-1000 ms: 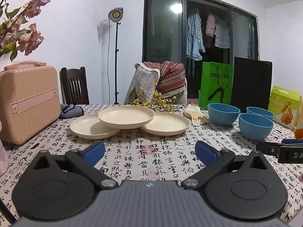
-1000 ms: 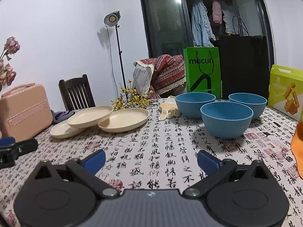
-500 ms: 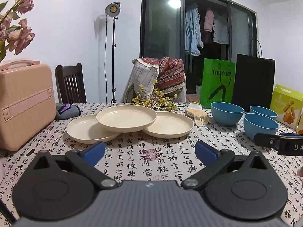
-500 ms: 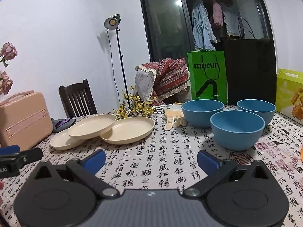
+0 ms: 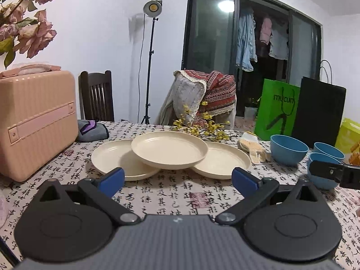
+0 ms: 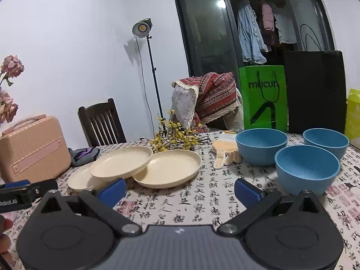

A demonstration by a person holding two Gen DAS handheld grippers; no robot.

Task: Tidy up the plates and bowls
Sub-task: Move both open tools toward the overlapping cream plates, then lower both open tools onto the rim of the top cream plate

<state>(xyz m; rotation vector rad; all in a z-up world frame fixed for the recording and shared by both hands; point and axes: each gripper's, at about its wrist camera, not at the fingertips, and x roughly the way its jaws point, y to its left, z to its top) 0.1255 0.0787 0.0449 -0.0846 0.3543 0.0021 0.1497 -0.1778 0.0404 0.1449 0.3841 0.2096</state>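
Observation:
Three cream plates lie on the patterned tablecloth: a middle plate [image 5: 168,149] rests tilted on the left plate [image 5: 117,158] and the right plate [image 5: 225,162]. Three blue bowls stand to the right: a near bowl [image 6: 307,168], a left bowl [image 6: 261,145] and a far bowl [image 6: 325,140]. My left gripper [image 5: 177,181] is open and empty, just short of the plates. My right gripper [image 6: 180,191] is open and empty, in front of the right plate [image 6: 167,166] and the near bowl. Each gripper shows at the edge of the other's view.
A pink case [image 5: 33,121] stands at the table's left. Yellow flower sprigs [image 5: 202,127] and a knitted glove [image 5: 253,148] lie behind the plates. Green bag [image 6: 263,96], black bag [image 6: 315,90] and yellow box [image 6: 353,114] line the back right. Chairs stand behind the table.
Both grippers have moved forward toward the dishes, so the plates and bowls appear nearer. Both stay open and the dishes have not moved.

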